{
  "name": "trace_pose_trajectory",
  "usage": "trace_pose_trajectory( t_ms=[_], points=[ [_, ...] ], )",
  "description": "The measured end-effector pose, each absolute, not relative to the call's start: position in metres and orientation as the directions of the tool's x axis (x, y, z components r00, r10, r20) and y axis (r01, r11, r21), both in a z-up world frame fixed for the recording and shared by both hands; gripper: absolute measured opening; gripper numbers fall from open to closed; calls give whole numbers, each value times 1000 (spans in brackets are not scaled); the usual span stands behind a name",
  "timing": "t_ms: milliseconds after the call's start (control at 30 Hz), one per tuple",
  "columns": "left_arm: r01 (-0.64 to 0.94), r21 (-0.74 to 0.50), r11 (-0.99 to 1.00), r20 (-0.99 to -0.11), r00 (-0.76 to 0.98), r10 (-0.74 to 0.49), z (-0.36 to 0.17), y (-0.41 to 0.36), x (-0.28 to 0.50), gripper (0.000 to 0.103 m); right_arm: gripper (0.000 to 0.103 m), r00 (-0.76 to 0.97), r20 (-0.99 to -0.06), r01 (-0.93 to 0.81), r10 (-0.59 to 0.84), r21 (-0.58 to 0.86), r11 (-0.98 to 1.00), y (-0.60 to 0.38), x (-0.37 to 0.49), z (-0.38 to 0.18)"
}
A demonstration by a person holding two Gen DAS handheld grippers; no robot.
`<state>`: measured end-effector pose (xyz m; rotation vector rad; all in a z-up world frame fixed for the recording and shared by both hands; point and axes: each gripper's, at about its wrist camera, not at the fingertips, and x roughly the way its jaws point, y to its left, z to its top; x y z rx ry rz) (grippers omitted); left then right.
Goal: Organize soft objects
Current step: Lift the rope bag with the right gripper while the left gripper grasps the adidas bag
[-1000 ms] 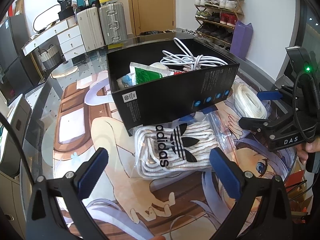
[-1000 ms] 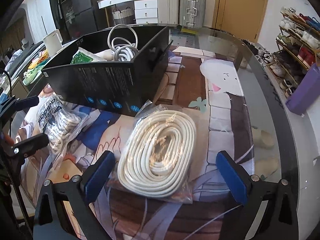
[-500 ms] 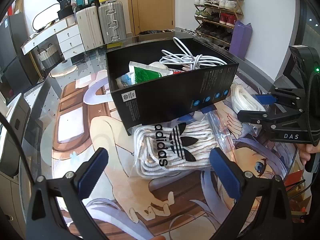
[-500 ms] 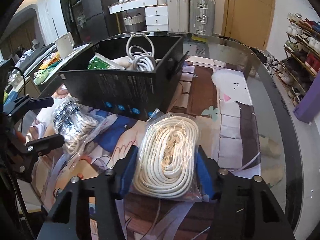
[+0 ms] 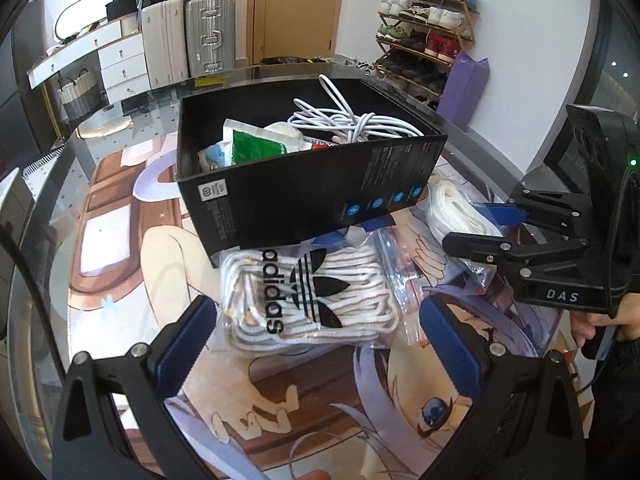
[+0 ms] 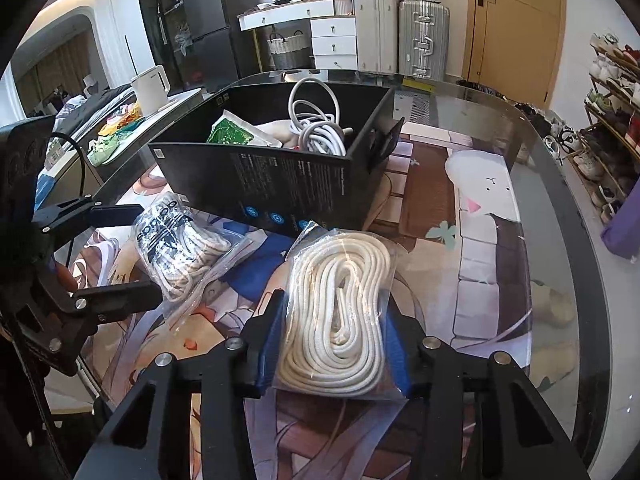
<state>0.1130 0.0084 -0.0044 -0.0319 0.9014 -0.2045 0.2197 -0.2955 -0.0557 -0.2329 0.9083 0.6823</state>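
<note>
The right gripper has just been closing, now pinching the bagged white rope across its width (long axis pointing toward the black box, straight ahead).

Layout, seen from the wrist views. Box sits mid-counter, far of both bags. In box: cable coil at right, packet at left. Bag of laces lies on counter just near of box, betw. fingers of left hand-held gripper. Bag of rope lies to its right, betw. fingers of right hand-held gripper. Suitcases & shoe rack stand beyond counter's far edge.
</note>
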Motion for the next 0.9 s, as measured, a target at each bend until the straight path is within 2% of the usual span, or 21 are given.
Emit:
trace_pose_trajectory(
  t_ms=[267, 467, 533, 567, 667, 867, 900],
  points=[
    [153, -48, 987, -813, 568, -128, -21, -11, 125, 103, 45, 409, -795, -637, 448, 103, 764, -296, 223, -61],
    [145, -42, 988, -816, 566, -118, -25, -12, 128, 102, 45, 404, -798, -643, 448, 100, 759, -294, 222, -62],
    [151, -42, 988, -809, 575, -122, -23, -13, 127, 88, 45, 404, -798, -644, 448, 100, 759, -293, 222, -62],
    [158, -46, 986, -807, 577, -130, -22, -12, 125, 85, 45, 404, -798, -644, 448, 100, 759, -293, 222, -62],
    [183, -77, 980, -795, 581, -171, -19, -9, 119, 68, 45, 404, -798, -645, 448, 98, 758, -293, 222, -62],
    [229, -132, 964, -773, 586, -245, -8, -6, 112, 27, 45, 405, -796, -651, 450, 95, 753, -291, 220, -61],
    [239, -138, 961, -770, 585, -255, -7, -7, 110, 24, 45, 405, -795, -651, 451, 96, 753, -291, 219, -61]
  ],
)
